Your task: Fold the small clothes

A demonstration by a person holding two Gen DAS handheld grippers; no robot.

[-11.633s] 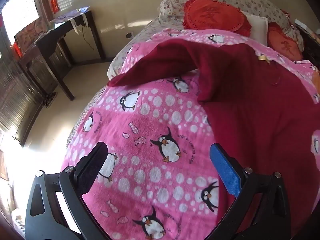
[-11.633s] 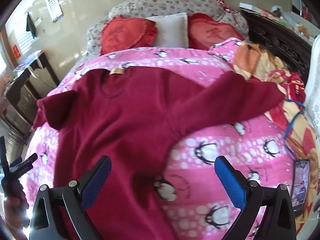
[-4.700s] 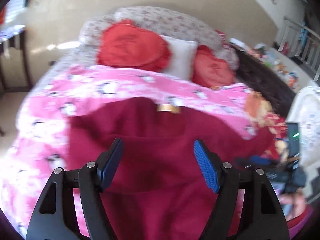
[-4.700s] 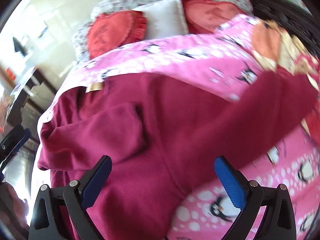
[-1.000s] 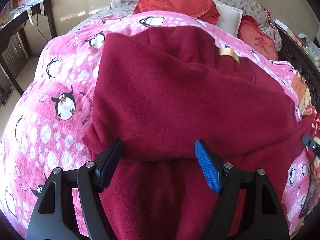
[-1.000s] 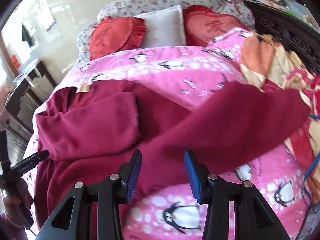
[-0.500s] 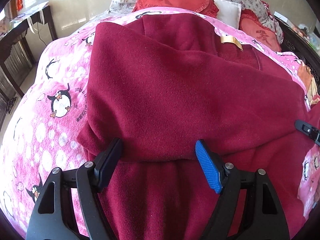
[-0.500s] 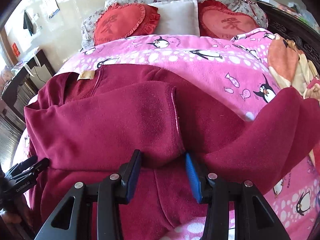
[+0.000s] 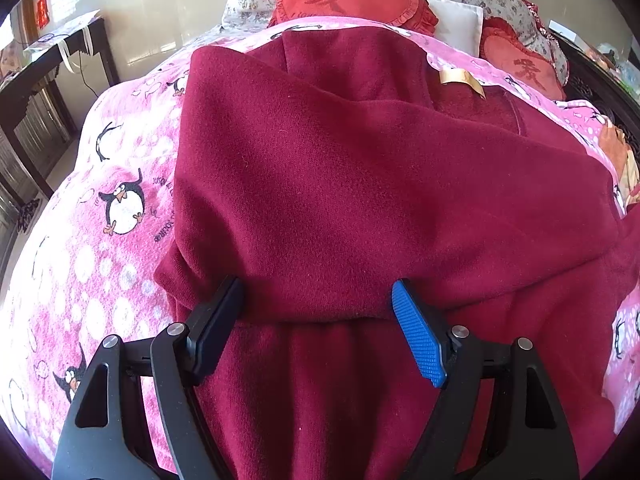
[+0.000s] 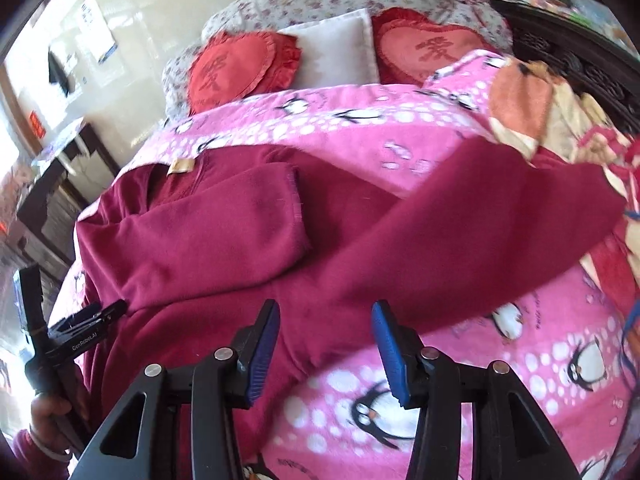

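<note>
A dark red sweater (image 9: 360,184) lies on a pink penguin blanket (image 9: 100,216), with a tan neck label (image 9: 460,78). Its left sleeve is folded across the chest. My left gripper (image 9: 318,320) is open, its jaws either side of the folded sleeve's lower edge. In the right wrist view the sweater (image 10: 224,240) shows the folded sleeve, and the other sleeve (image 10: 500,232) stretches out to the right over the blanket (image 10: 400,128). My right gripper (image 10: 325,344) is open and empty just above the sweater's right side. The left gripper (image 10: 92,316) shows at the left edge.
Red heart cushions (image 10: 236,68) and a white pillow (image 10: 340,52) lie at the bed's head. A dark wooden headboard (image 10: 580,48) runs along the right. A dark desk (image 9: 48,80) stands left of the bed. An orange patterned blanket (image 10: 540,112) lies at the right.
My right gripper has opened wider and pulled back. The right sleeve now lies stretched out to the right. My left gripper has moved slightly closer to the folded sleeve.
</note>
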